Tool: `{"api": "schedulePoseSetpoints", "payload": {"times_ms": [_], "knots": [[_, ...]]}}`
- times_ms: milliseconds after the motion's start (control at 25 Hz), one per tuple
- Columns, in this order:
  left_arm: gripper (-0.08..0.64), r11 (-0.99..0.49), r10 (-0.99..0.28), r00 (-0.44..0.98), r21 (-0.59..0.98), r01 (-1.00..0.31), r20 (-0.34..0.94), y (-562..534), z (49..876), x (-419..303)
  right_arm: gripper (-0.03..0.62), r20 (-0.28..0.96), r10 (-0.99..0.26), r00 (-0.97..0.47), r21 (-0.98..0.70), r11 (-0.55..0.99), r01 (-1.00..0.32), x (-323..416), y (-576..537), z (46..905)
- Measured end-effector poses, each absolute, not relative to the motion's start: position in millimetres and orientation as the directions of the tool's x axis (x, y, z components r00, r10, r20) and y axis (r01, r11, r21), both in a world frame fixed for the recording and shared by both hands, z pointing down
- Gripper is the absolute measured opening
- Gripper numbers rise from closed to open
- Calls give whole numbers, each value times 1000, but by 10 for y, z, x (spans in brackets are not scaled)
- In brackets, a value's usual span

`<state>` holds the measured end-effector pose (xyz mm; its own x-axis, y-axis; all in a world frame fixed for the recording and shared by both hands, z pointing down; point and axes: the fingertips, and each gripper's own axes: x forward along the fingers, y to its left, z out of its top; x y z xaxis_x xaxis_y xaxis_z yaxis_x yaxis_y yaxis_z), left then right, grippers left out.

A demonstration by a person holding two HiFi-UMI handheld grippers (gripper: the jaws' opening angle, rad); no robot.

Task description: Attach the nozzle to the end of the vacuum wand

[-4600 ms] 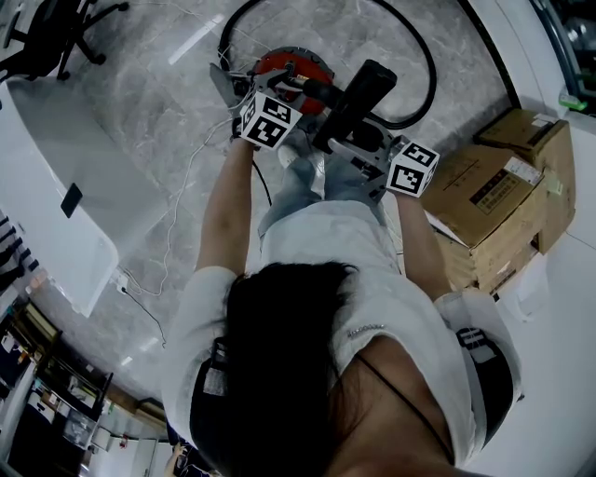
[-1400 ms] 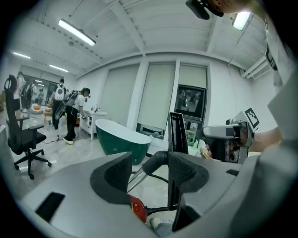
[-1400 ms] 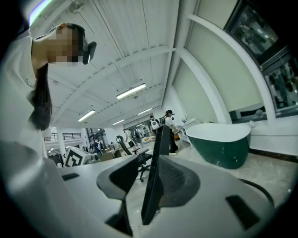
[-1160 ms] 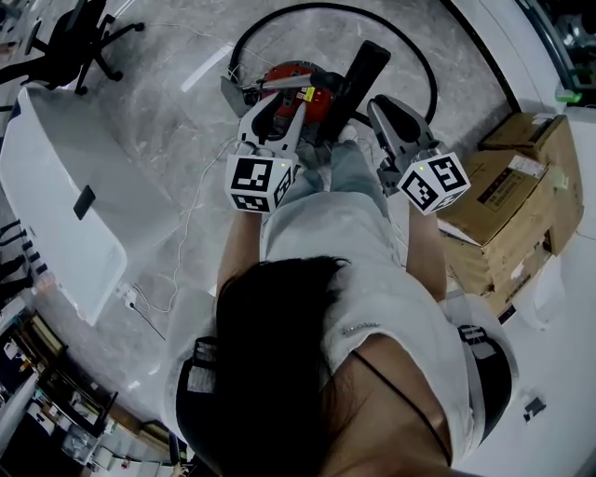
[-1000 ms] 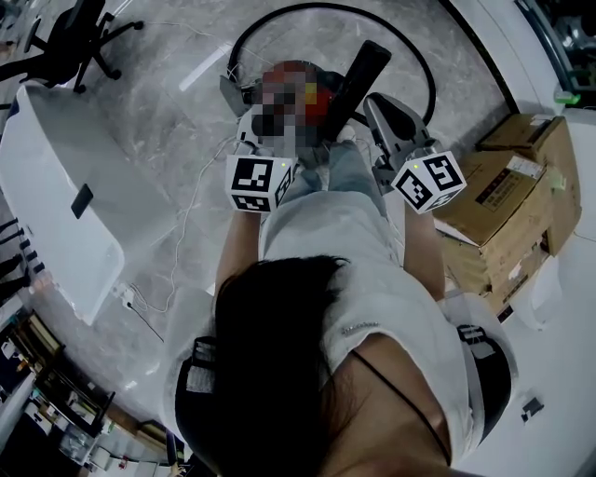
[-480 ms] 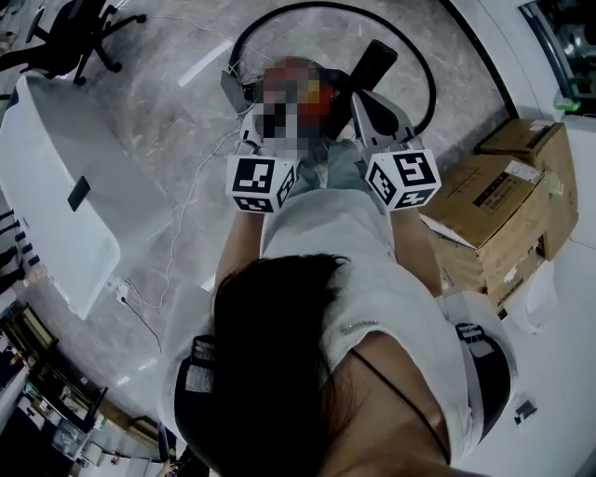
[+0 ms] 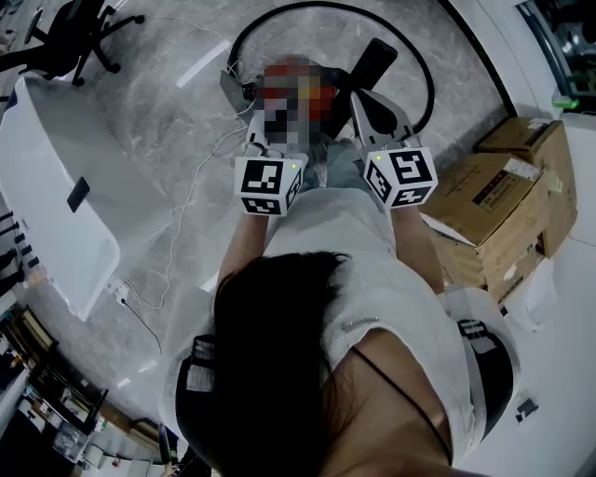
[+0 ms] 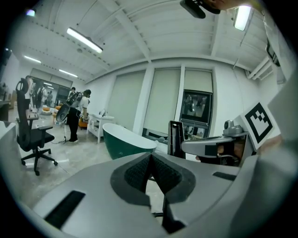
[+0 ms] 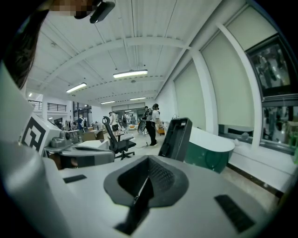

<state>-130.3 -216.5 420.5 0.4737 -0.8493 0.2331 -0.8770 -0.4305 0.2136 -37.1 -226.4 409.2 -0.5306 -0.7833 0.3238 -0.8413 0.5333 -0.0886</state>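
Marble floor [image 7: 140, 112], grey-veined and glossy. A white bathtub [image 7: 56, 186] sits at the head view's left, w/ an office chair [image 7: 70, 28] beyond it. Cardboard boxes [image 7: 494, 200] are stacked at right by the wall. A thin white cable [image 7: 182, 200] trails over the floor. The red vacuum body [image 7: 323, 101] lies just ahead of the person's knees, mostly under a mosaic patch, and a black hose [image 7: 424, 74] loops round it. The black vacuum part [image 7: 371, 63] (nozzle or wand, can't tell which) stands tilted just right of the red body.

Only the head view shows the boxes, hose and cable. Only the gripper views show the tub's green outside, the ceiling strip lights [image 9: 130, 73], the tall blinds [image 8: 163, 102] and people [image 9: 151, 122] standing in the bkgd. Each gripper view also catches the other gripper alongside.

Both arms reach fwd, side by side over the knees, marker cubes facing up. The left gripper [image 8: 150, 160] points roughly level, fingers together, nothing between. The right gripper [image 9: 149, 163] is the same: fingers together and empty. The black vacuum part stands close ahead of it, apart from the fingers.
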Motion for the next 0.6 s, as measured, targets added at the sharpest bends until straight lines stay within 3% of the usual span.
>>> {"api": "schedulePoseSetpoints", "payload": {"times_ms": [600], "knots": [[2, -420, -867, 447, 160, -893, 218, -2226, 4109, -1366, 15, 338, -756, -561, -76, 572, -817, -557, -2256, 4144]]}}
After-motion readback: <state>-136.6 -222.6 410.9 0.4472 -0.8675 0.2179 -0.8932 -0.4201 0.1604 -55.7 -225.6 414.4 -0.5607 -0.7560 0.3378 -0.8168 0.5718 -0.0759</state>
